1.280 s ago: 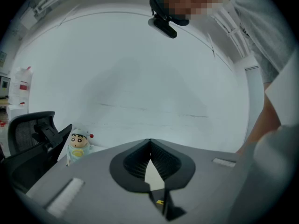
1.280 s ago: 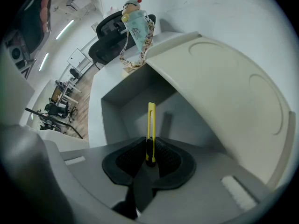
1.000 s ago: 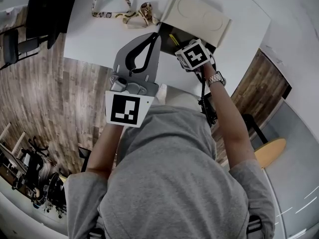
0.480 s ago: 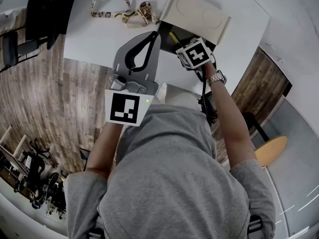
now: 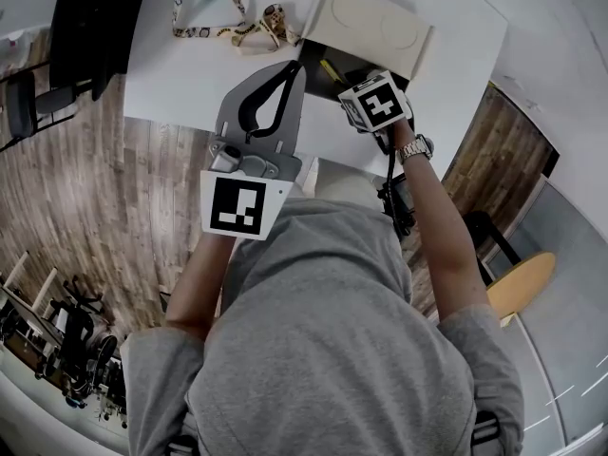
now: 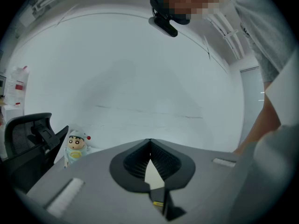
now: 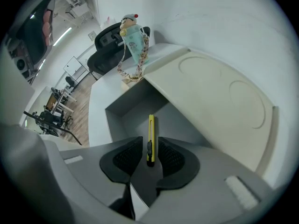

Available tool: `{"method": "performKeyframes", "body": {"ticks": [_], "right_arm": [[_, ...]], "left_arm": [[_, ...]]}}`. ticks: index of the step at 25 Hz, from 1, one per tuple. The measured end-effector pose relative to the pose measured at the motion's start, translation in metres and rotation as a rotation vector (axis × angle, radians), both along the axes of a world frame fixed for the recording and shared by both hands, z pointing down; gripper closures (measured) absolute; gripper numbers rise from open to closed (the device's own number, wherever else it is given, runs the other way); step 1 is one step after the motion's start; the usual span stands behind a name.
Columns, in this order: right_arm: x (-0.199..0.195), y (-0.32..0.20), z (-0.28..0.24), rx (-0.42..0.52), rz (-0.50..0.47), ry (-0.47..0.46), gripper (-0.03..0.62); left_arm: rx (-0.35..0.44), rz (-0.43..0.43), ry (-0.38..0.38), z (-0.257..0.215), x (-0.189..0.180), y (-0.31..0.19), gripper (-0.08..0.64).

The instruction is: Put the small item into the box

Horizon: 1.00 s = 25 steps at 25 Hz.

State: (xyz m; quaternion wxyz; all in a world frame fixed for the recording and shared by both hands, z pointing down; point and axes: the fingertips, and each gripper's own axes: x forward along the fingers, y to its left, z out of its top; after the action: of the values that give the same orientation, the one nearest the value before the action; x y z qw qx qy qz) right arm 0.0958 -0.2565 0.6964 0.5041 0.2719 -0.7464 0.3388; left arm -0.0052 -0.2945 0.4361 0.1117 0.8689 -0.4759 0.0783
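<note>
A slim yellow utility knife (image 7: 151, 134) lies inside the open beige box (image 7: 126, 108), lengthwise along its floor. My right gripper (image 7: 150, 144) points steeply down over it. Its jaws have just been opening, and the knife's near end sits between the pads with a gap on each side. In the head view the right gripper (image 5: 377, 103) hangs over the box (image 5: 375, 27), with the knife (image 5: 329, 70) showing beside it. My left gripper (image 5: 295, 67) is held level over the table to the left of the box. Its tips (image 6: 149, 141) meet with nothing between them.
The box's raised lid (image 7: 219, 101) leans back to the right. A small cartoon figure on a patterned lanyard (image 7: 132, 41) stands behind the box on the white table (image 5: 180, 65). A black office chair (image 6: 32, 134) is at the table's far left. Wooden floor surrounds the table.
The right gripper has edged slightly to the right over the box. The left gripper has stayed in place.
</note>
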Motion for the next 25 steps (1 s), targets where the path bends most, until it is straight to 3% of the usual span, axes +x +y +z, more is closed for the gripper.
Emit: {"method": "performKeyframes", "body": {"ticks": [11, 25], "right_arm": [[0.005, -0.009, -0.036, 0.122, 0.124, -0.049, 0.575], [0.015, 0.011, -0.075, 0.192, 0.299, -0.118, 0.575]], "left_arm": [[0.020, 0.098, 0.007, -0.011, 0.015, 0.011, 0.557], [0.041, 0.213, 0.015, -0.021, 0.023, 0.033, 0.557]]}}
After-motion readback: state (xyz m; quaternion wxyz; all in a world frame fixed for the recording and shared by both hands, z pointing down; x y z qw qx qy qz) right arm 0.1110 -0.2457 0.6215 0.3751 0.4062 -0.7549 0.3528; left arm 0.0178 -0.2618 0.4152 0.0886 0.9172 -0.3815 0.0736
